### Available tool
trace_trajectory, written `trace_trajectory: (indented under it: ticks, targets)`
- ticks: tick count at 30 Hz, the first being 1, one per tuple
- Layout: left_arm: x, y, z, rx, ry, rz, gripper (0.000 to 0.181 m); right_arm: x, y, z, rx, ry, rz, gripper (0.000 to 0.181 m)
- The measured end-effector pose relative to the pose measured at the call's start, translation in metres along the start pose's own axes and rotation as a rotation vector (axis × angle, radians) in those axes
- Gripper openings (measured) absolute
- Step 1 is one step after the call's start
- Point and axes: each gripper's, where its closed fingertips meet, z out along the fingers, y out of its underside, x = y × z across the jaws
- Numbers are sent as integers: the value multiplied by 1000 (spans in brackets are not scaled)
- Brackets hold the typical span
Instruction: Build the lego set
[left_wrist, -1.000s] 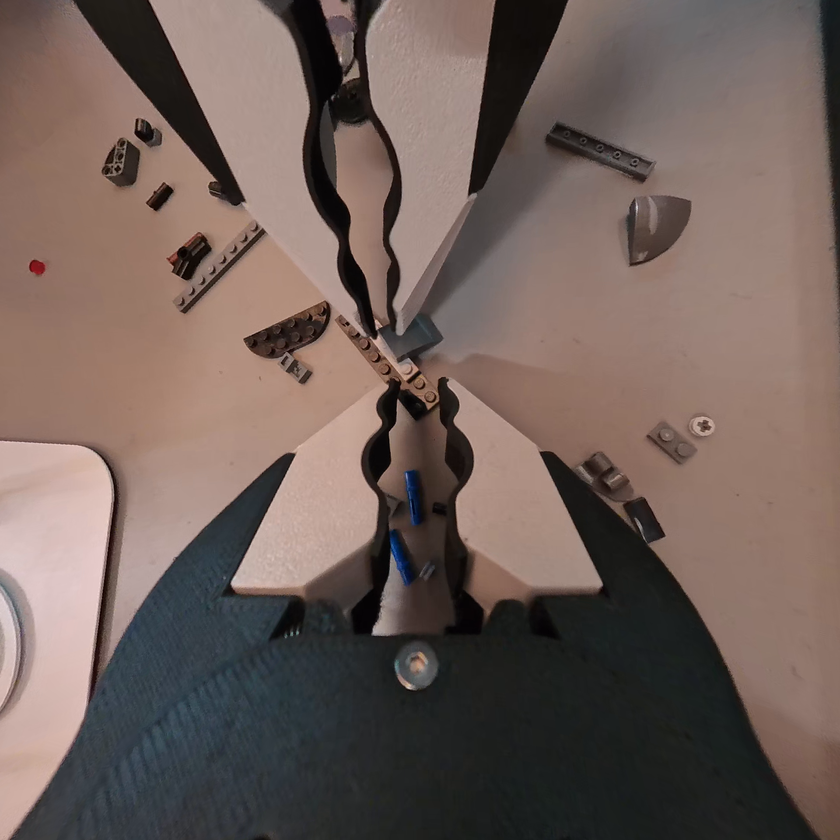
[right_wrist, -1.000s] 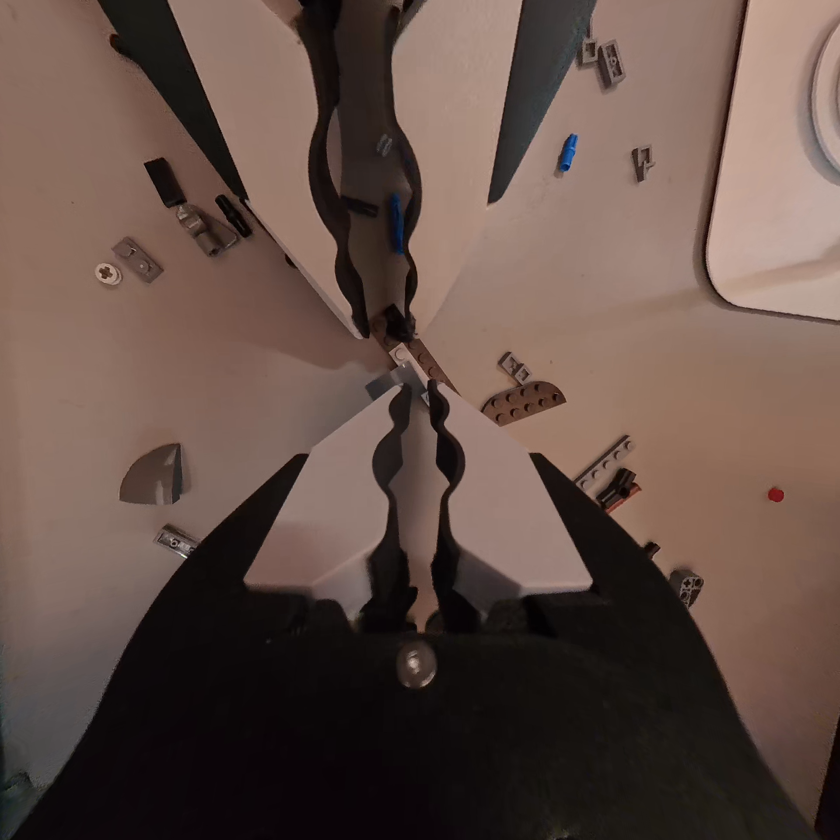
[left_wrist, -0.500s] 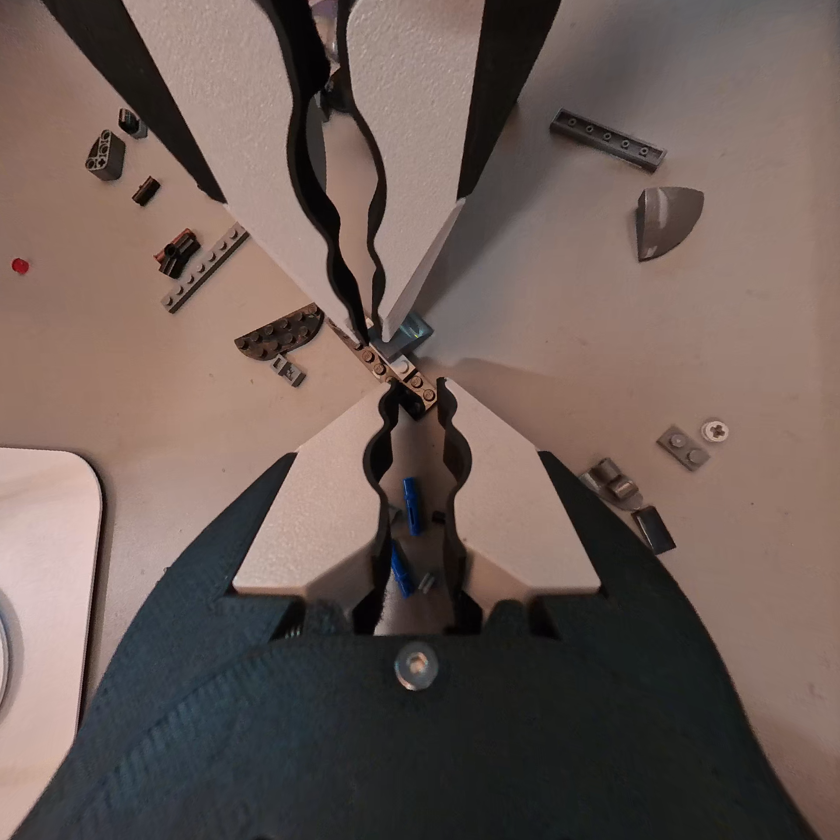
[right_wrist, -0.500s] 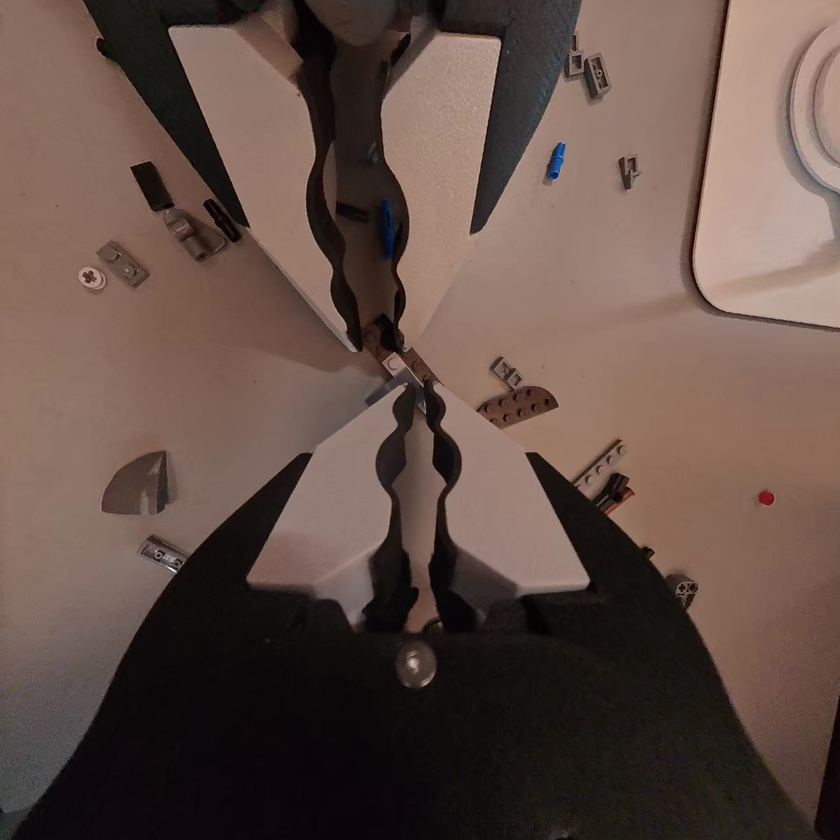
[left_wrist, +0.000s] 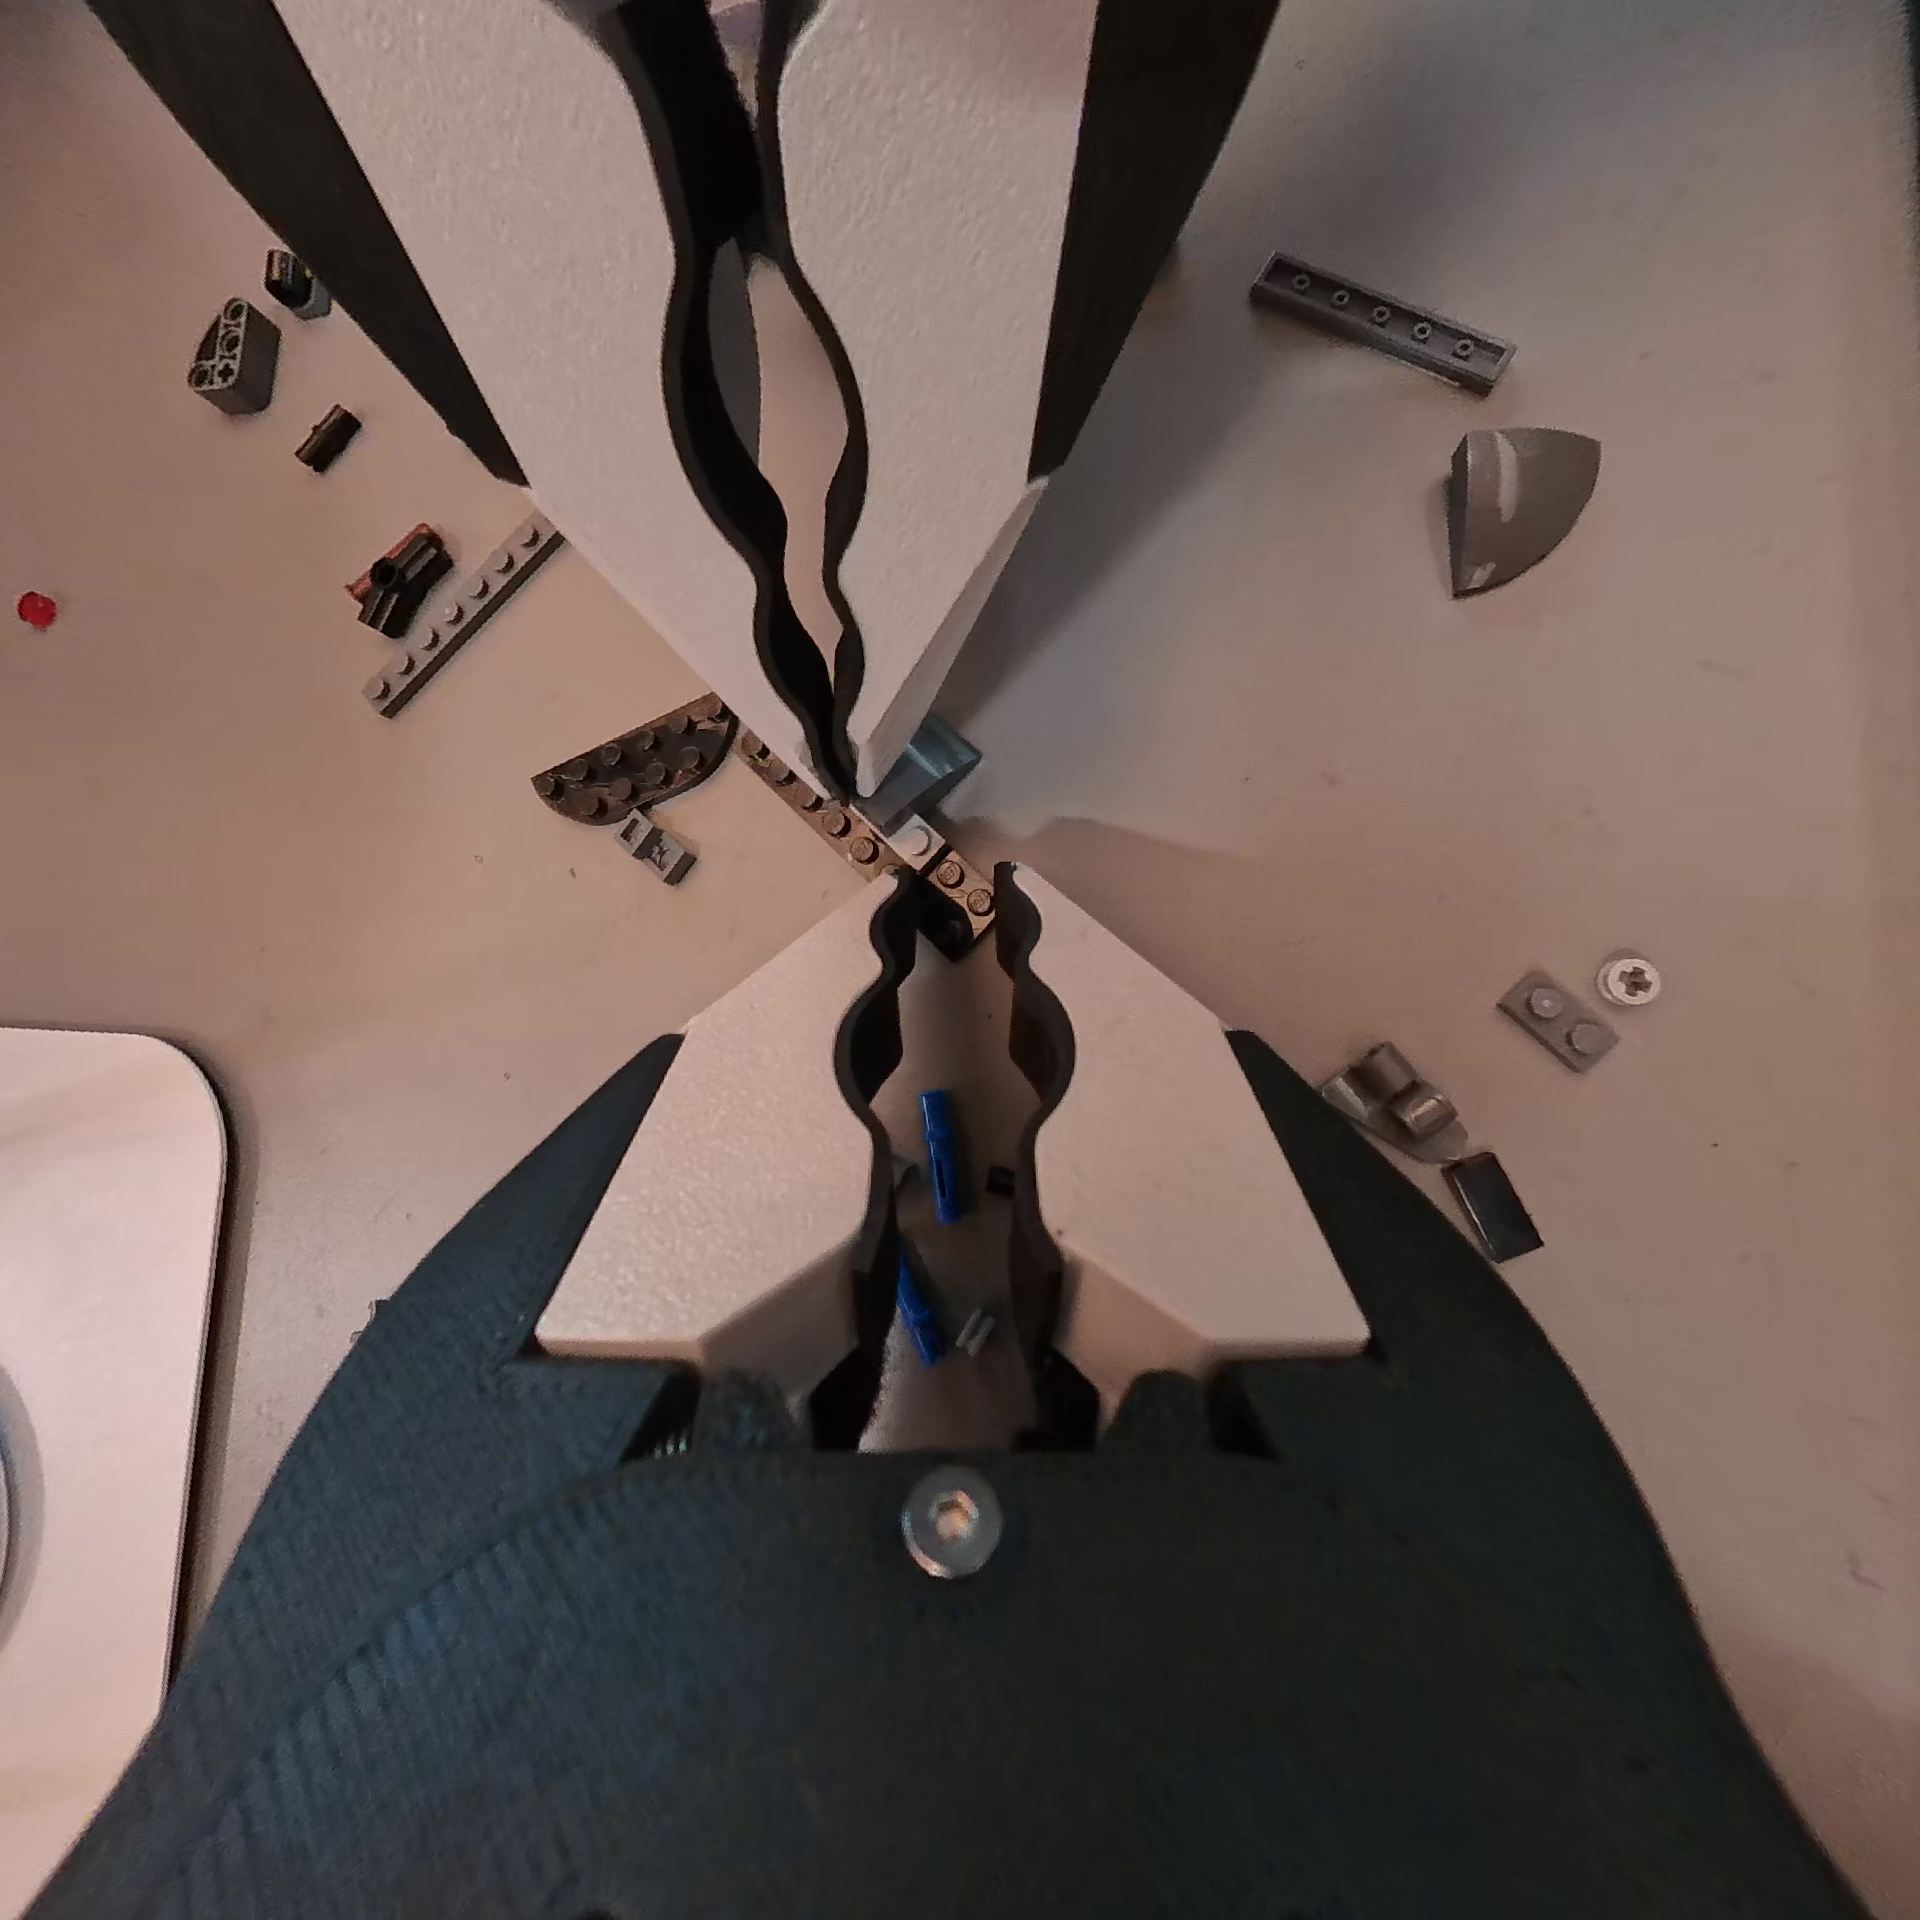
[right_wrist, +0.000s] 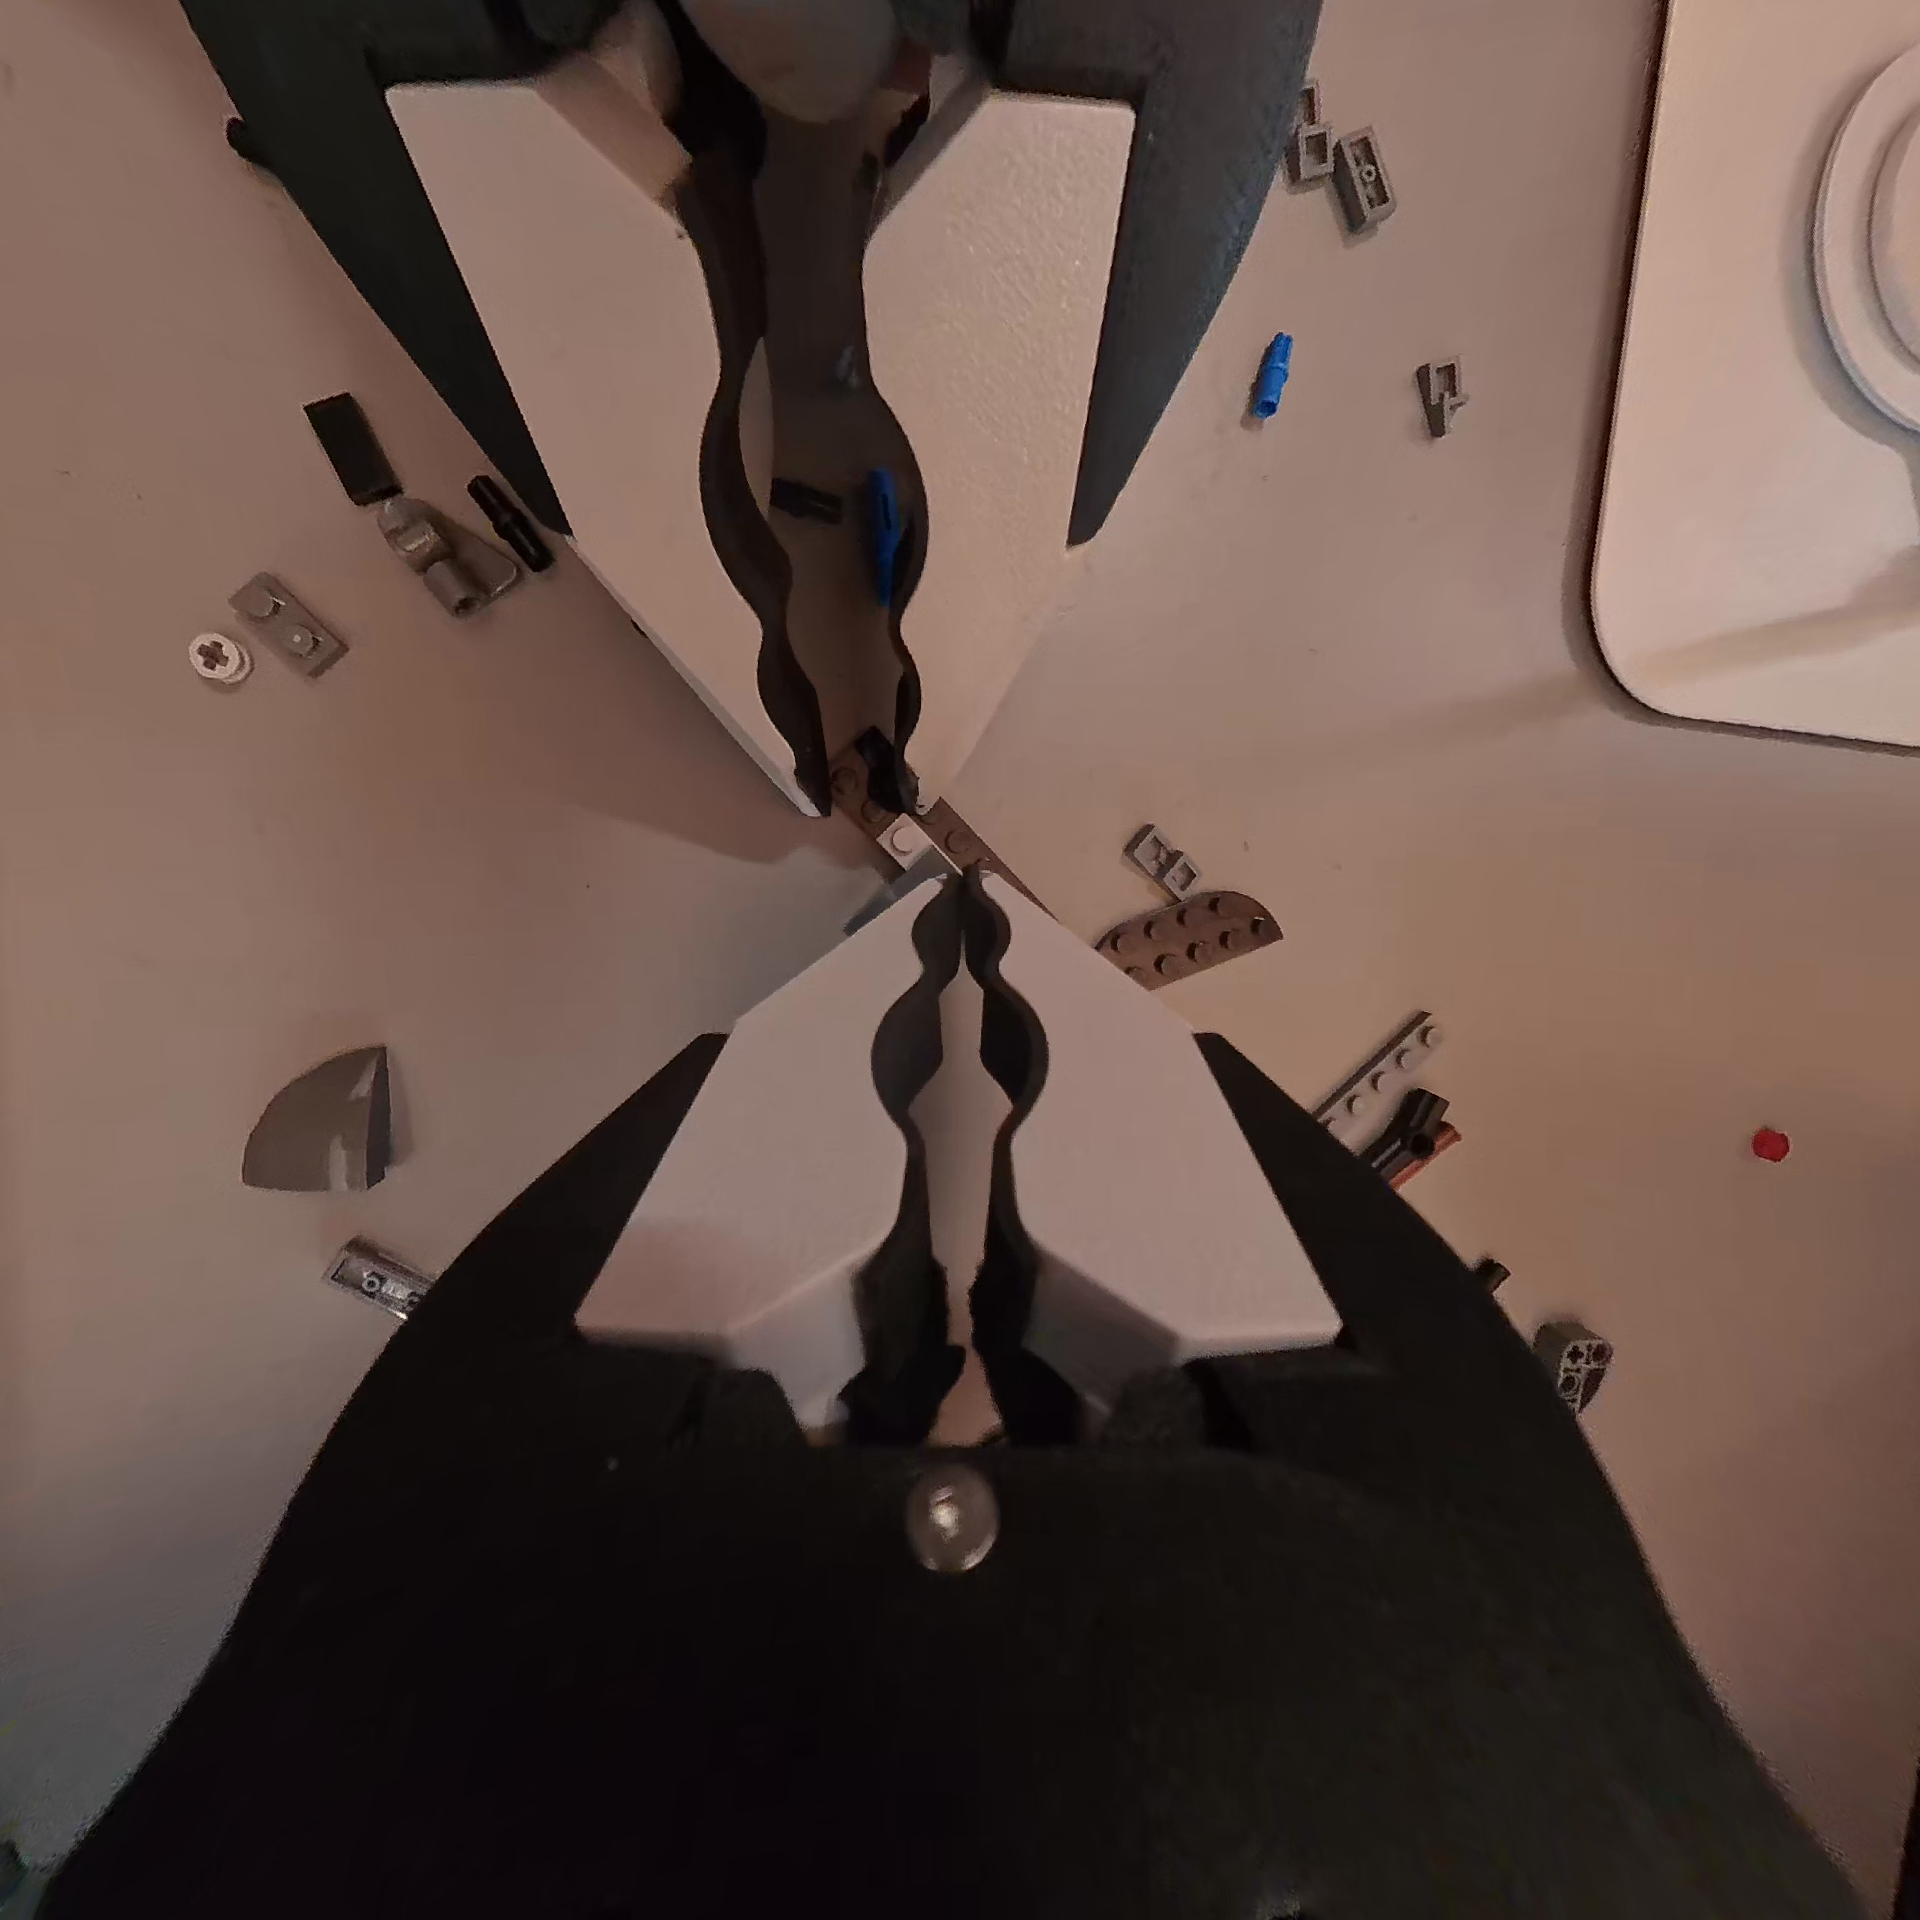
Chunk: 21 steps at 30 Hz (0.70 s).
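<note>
Since the earlier frames, the right tongs (left_wrist: 844, 774) have pushed in tighter, and in the left wrist view more of the dark studded strip (left_wrist: 862, 842) is covered by their tips; the loose parts on the table (left_wrist: 1351, 779) have only slid a little in the pictures.

The left tongs (left_wrist: 951, 909) pinch 1 end of the strip, where a small black block (left_wrist: 948, 930) sits between the tips. The right tongs, facing them, are pressed nearly together on a pale blue-grey piece (left_wrist: 930, 774) at the strip's other side, though whether they truly grip it or only press on it I cannot tell for certain. A light grey stud (right_wrist: 906, 836) shows on the strip between the 2 pairs of tips in the right wrist view.

The step looks like seating that piece on the strip. To do it well, I would keep the left tongs steady as the anvil, line up the studs squarely, and press straight down, not sideways, since the thin strip could twist out of the pinch.

The strip lies slantwise, just between both pairs of tips, with the rounded dark plate (left_wrist: 634, 774) just beside it and the 2 blue pins (left_wrist: 940, 1153) lying under the left tongs.
</note>
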Motion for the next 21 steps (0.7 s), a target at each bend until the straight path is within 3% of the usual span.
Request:
trace_trajectory:
  ticks: [21]
  targets:
    - [-1,1,-1,6,11,-13,11,-1,-2,3,-33,-79,173,0]
